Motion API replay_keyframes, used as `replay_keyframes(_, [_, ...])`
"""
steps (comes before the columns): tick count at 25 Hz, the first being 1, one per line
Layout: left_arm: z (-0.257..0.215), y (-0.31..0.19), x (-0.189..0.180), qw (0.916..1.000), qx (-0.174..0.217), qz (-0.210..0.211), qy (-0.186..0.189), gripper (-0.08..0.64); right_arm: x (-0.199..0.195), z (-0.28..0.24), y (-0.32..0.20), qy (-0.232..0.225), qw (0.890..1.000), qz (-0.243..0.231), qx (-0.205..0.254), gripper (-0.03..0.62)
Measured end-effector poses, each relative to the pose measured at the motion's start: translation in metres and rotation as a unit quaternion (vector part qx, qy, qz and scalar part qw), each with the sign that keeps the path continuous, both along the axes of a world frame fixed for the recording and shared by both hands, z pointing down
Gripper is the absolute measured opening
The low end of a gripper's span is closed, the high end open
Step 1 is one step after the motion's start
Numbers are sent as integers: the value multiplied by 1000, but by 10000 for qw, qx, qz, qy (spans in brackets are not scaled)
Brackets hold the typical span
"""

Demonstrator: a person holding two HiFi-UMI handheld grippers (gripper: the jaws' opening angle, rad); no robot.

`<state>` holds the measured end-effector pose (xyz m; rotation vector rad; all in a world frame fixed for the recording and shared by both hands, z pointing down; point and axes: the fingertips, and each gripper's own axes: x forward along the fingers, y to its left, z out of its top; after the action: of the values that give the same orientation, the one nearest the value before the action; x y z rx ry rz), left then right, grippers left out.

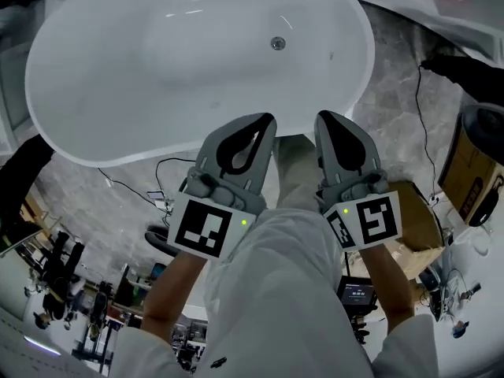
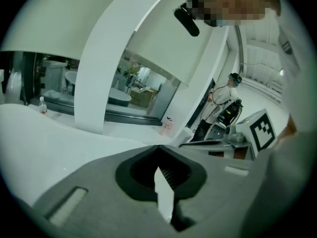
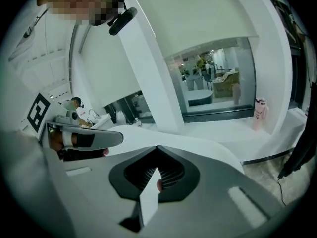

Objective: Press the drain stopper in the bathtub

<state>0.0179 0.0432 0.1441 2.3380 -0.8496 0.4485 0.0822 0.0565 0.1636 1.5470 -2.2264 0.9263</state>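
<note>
A white oval bathtub (image 1: 94,124) fills the upper head view, with a round metal drain stopper (image 1: 277,43) on its floor toward the right. My left gripper (image 1: 264,120) hangs over the tub's near rim, its grey jaws shut with nothing between them. Beside it my right gripper (image 1: 324,118) is shut too, also empty, at the same rim. Both tips are well short of the stopper. In the left gripper view the left gripper (image 2: 158,147) shows closed tips against the white tub rim (image 2: 44,138). The right gripper view shows the right gripper (image 3: 157,148) closed likewise.
Grey marble floor (image 1: 402,77) surrounds the tub. Cables (image 1: 130,189) trail on the floor by the near rim. A cardboard box (image 1: 417,211) and a dark bin (image 1: 480,164) stand at the right. A pink bottle (image 3: 260,114) stands on a white ledge.
</note>
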Motion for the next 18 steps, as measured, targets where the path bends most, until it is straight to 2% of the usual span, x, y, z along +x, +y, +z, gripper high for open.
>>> replay_keyframes(3, [31,0,-6,9996,-181,-198,-62,5,-6,29,-9,-16,9998,-204,-80,6])
replay_keyframes(7, [86,3,-15,9954,-763,-574,67,5,-9,73,-20,87,9991,-386,-179,8])
replay_keyframes(14, [157,-4,-23,9903,-926,-1028,74,5,-14,152,-32,273,9965,-724,-330,20])
replay_keyframes(18, [198,-8,-27,9891,-990,-1087,-2,5,-21,197,-45,386,9944,-898,-394,26])
